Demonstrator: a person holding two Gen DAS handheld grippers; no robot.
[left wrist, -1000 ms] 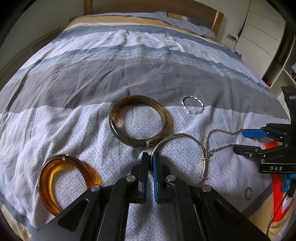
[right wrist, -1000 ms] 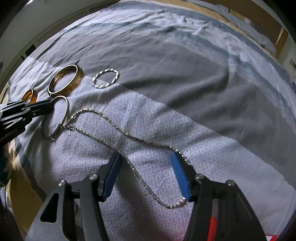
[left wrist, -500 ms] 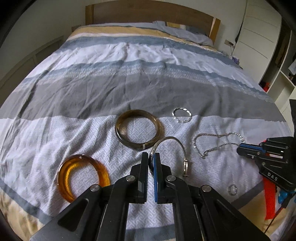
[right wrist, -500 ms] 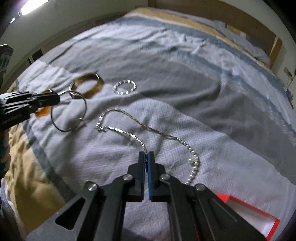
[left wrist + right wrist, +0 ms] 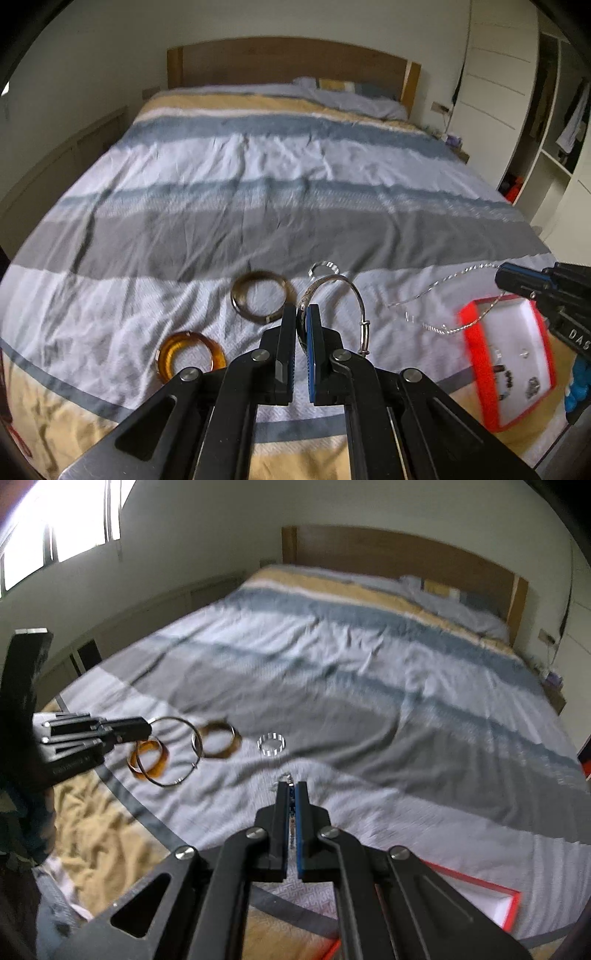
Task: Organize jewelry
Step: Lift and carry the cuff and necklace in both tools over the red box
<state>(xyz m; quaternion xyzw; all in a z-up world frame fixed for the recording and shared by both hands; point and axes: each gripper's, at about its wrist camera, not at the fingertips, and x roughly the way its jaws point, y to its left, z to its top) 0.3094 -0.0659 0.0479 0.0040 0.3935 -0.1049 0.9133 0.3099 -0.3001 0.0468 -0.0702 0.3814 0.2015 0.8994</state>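
While the left gripper (image 5: 301, 317) pinches the stiff, light silver bangle (image 5: 334, 295) by its rim above the bedspread (image 5: 258, 177), the right gripper (image 5: 291, 794) clamps the limp, snag-prone silver chain (image 5: 443, 291) dangling over the red jewelry box (image 5: 476, 365).

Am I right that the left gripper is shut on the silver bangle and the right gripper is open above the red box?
Not quite. The right gripper is shut on the silver chain, as the left wrist view shows, beside the red box. The left gripper is indeed shut on the silver bangle.
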